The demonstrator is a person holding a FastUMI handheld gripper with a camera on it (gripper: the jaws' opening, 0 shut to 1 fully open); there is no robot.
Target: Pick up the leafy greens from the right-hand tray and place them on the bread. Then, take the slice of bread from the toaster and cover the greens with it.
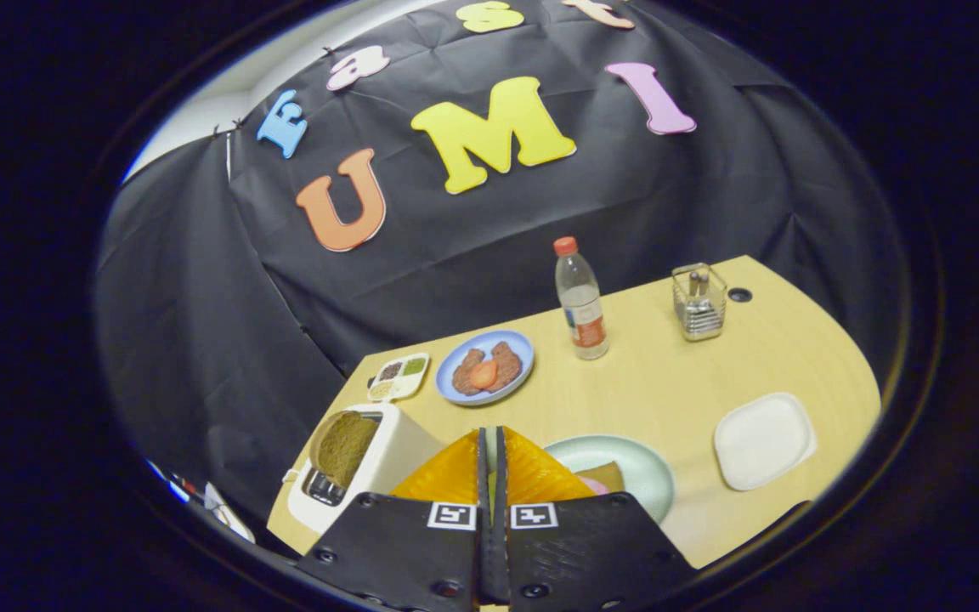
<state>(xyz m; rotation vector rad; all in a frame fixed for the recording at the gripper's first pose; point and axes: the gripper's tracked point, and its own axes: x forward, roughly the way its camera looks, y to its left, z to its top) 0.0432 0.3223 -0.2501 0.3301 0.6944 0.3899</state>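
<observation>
Wooden surface (668,382) against black cloth wall. Tool (491,463) fingers pressed together, nothing visibly held. Toaster (370,476) is the landmark, sitting just left of the fingers with a bread slice (343,446) standing out of its slot. Right of toaster, past the fingers: green plate (642,472) with bread (602,476), partly hidden. Further right, white tray (763,440); greens not discernible there. Slice looks light, stiff, crumbly; pinch the exposed top edge, lift straight up.
</observation>
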